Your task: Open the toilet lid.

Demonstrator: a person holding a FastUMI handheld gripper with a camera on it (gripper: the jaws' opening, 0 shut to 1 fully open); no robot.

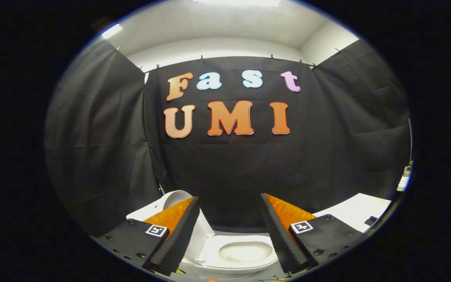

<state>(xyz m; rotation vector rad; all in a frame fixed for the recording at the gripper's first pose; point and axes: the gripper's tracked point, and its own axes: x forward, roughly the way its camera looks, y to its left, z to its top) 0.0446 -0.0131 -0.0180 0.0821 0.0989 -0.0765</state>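
A white toilet sits low beneath my gripper (229, 196). Its oval seat (213, 250) and the bowl's pale inside (245, 251) show between my two fingers. The white lid (176, 197) stands raised beside the bowl, its rounded top rising just past my left finger, which hides much of it. My fingers are spread wide apart with nothing between them, and they touch neither lid nor seat. The gripper hangs above the toilet and points at the black cloth wall.
Black cloth walls (249, 164) close the booth ahead and on both sides. A white flat surface (356, 211) with a small dark object on it lies beyond my right finger. The white ceiling (229, 23) carries bright lights.
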